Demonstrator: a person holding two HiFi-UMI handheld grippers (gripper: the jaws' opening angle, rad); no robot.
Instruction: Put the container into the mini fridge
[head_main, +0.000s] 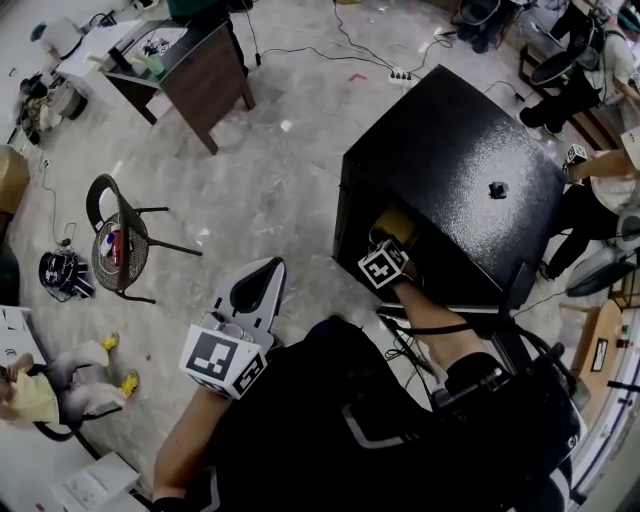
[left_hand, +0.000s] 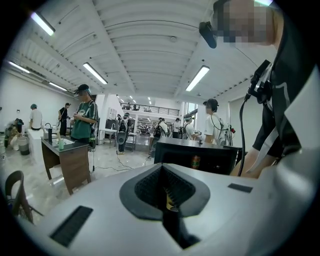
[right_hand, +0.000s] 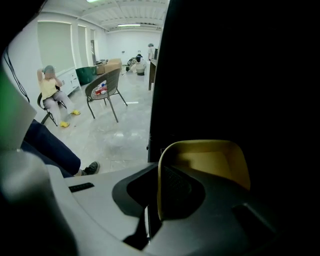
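the person crouched over the black mini fridge (head_main: 450, 170), which stood on the pale floor (head_main: 270, 170) with its open front facing them. the right gripper (head_main: 388, 248) reached into that opening. in the right gripper view its jaws were pinched nearly together on the thin near wall of the yellow container (right_hand: 210, 160), one pad inside the rim and one outside. the container sat within the fridge's dark interior (right_hand: 225, 75), open side up and seemingly empty. whether it rested on a shelf or hung in the grip, i couldn't tell. from the head view only a yellow patch of the container (head_main: 395, 225) showed, just past the gripper's marker cube (head_main: 383, 266).

the left gripper (head_main: 255, 285) hung back beside the person's knee, away from the fridge. its jaws were closed together with nothing gripped (left_hand: 165, 192).

off to the left stood a wicker chair (head_main: 120, 245) and a brown desk (head_main: 195, 65). someone in a yellow top sat further back (right_hand: 49, 90).
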